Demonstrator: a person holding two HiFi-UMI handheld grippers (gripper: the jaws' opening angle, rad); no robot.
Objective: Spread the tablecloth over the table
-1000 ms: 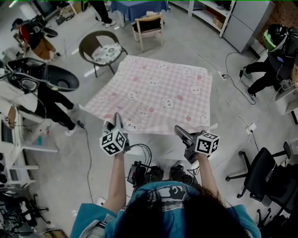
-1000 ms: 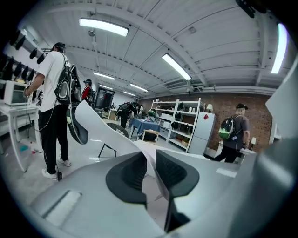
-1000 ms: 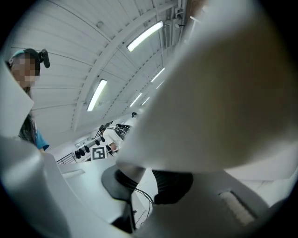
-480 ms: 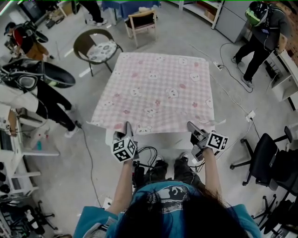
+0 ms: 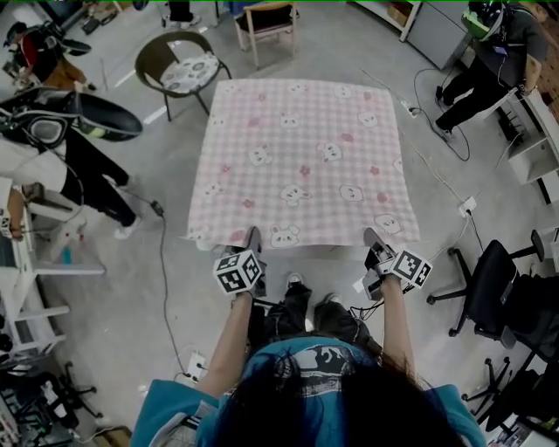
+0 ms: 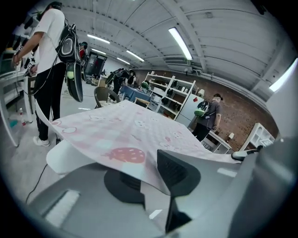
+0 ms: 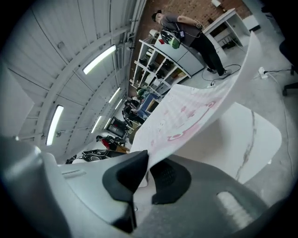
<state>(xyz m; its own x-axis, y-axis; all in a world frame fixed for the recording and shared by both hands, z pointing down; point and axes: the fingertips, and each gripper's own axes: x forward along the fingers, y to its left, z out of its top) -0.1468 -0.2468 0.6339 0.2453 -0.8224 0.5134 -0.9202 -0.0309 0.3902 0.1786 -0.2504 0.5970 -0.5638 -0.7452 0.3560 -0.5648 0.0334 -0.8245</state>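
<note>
A pink checked tablecloth (image 5: 301, 157) with animal prints lies spread flat over the table, its near edge hanging toward me. My left gripper (image 5: 252, 237) is at the near left corner. In the left gripper view the cloth (image 6: 121, 135) drapes over one pad and runs between the jaws of the left gripper (image 6: 149, 181), which are apart and opening. My right gripper (image 5: 374, 241) is at the near right corner. In the right gripper view its jaws (image 7: 148, 174) are closing and pinch the hem of the cloth (image 7: 181, 114). The white tabletop (image 7: 242, 139) shows beneath.
A round chair (image 5: 179, 70) and a wooden chair (image 5: 266, 22) stand beyond the table's far left. People stand at the left (image 5: 79, 148) and far right (image 5: 489, 52). A black office chair (image 5: 498, 297) is at my right; cables (image 5: 437, 175) run over the floor.
The cloth has settled from a billowed, skewed sheet to lie flat and square on the table. Both grippers came down and back toward me with its near corners.
</note>
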